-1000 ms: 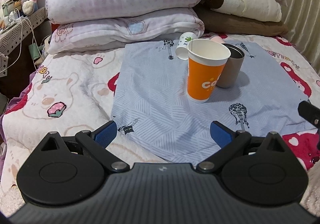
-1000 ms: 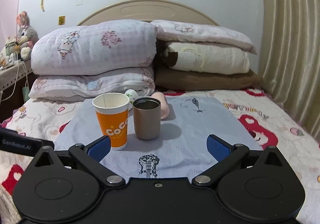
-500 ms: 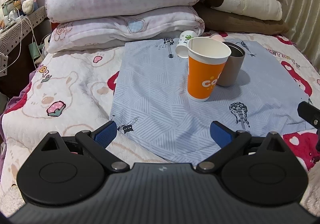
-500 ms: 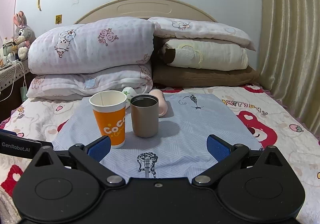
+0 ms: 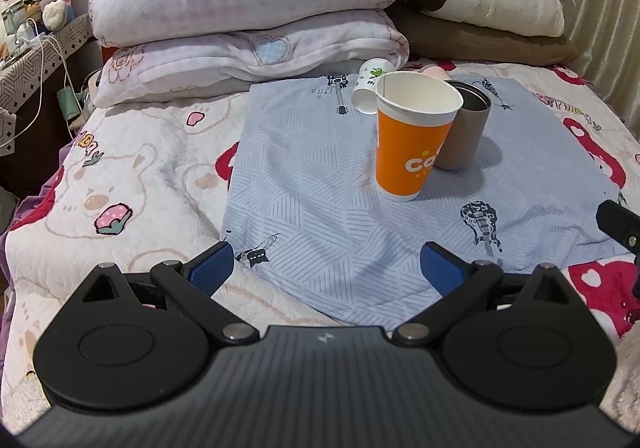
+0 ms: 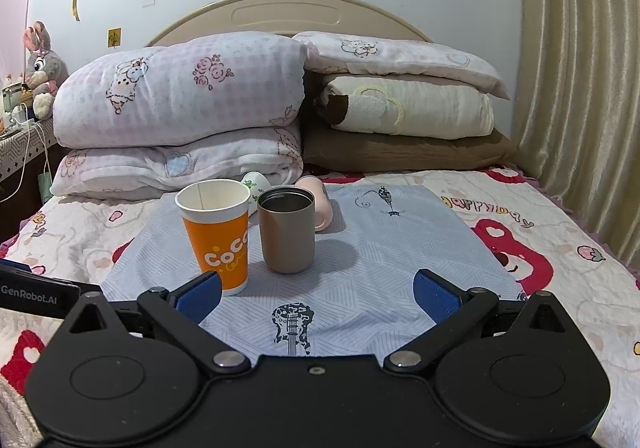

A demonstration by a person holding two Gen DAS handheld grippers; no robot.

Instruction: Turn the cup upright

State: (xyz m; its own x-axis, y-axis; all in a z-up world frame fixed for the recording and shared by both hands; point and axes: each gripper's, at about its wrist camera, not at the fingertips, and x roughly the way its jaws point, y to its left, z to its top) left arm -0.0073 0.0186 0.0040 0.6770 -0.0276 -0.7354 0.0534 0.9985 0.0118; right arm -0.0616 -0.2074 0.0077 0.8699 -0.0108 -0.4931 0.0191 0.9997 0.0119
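We note left gripper (image 5: 325,263) spread wide, holding nothing, low in frame. Right gripper (image 6: 317,293) likewise spread, empty. Orange paper cup (image 6: 217,234) upright at frame centre-left on blue cloth (image 6: 400,248), taupe tumbler (image 6: 286,229) just beside. Behind them, small white cup (image 5: 370,85) and pink cup (image 6: 319,205) lie on sides.

The scene is evenly and softly lit. Soft shadows are cast to the right of the grey tumbler (image 6: 286,235) onto the blue cloth (image 6: 400,248). Both views are sharp, without glare. Strong fisheye bending is seen at the edges, where the curtain (image 6: 580,88) curves and corners darken.
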